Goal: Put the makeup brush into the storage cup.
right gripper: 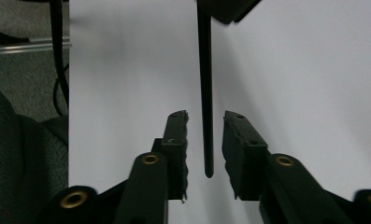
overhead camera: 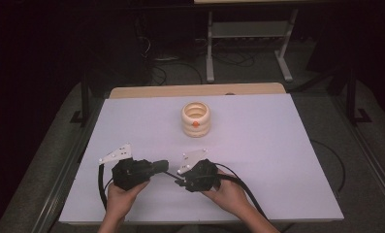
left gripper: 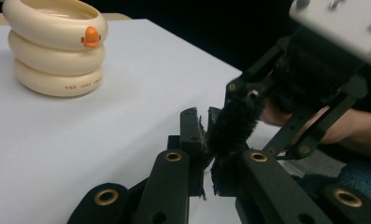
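At the near edge of the white tabletop (overhead camera: 258,160), a person's two hands bring their tools tip to tip over a slim black bottle brush (overhead camera: 173,175). The left claw (left gripper: 203,121) is pinched on the brush's bristly head (left gripper: 232,123). The right claw (right gripper: 205,116) stands spread, one jaw on either side of the thin handle (right gripper: 205,93) and not touching it.

The brush is held low over the tabletop between the two tools. Its long axis runs roughly across the tabletop, with the head at the person's left and the bare handle tip pointing right, into the open right claw.

The step in hand looks like a second grip on the handle. It would go best with the right jaws closing square across the rod, a little in from its tip, while the left pinch holds until the rod sits firm; a slanted bite could let so thin a handle roll out.

Farther off, mid-tabletop and well apart from both tools, stands a cream ringed holder (overhead camera: 196,119) with a small orange duck on its front.
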